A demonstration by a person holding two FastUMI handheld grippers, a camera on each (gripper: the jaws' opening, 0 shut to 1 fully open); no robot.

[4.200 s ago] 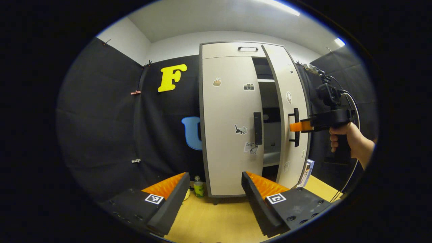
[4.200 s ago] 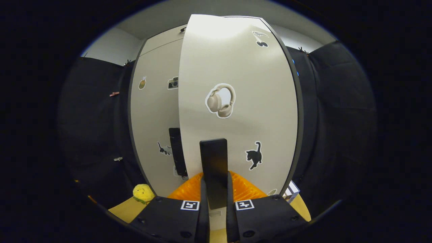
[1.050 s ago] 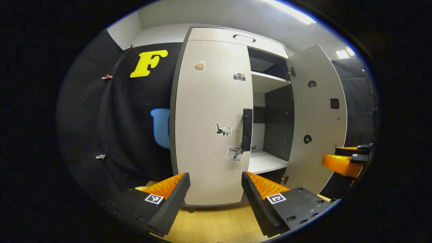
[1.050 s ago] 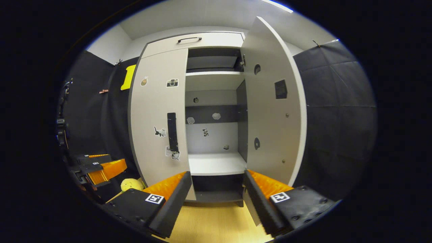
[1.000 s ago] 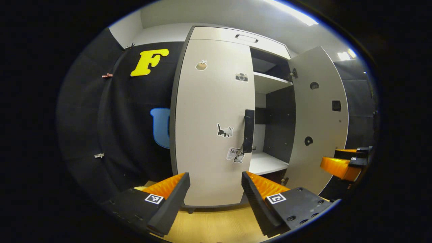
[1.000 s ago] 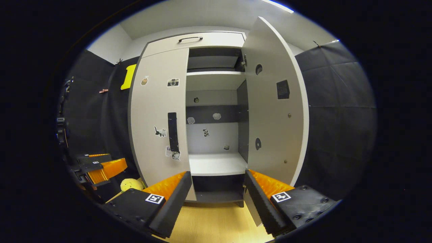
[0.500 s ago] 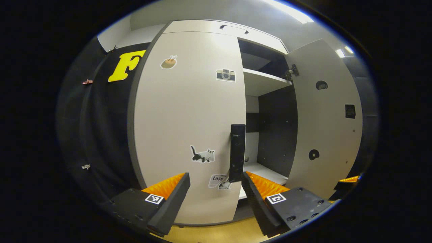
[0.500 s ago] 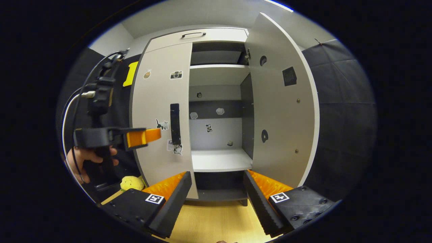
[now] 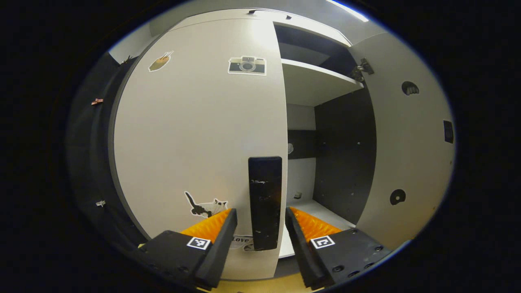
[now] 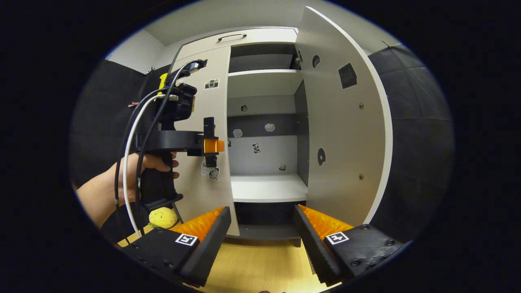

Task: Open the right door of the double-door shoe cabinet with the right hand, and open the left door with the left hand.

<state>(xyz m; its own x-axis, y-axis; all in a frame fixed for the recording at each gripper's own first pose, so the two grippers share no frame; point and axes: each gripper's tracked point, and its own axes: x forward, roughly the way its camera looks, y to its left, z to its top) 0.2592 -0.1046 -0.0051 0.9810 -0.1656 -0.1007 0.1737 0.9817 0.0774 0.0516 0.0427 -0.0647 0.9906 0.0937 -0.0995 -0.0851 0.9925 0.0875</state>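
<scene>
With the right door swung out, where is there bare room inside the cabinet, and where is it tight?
The white lower shelf lies bare between the closed left door and the open right door; the upper shelf looks bare too. It is tight at the left door's handle, which the open left claw straddles.

walls: black cloth [image 10: 411, 134] at both sides, white wall [image 10: 130, 51] above | ceiling: white, light strip [image 9: 348, 10] | floor: pale wood [image 10: 260, 266] | yellow plush toy [image 10: 162, 217] at floor's left edge
</scene>
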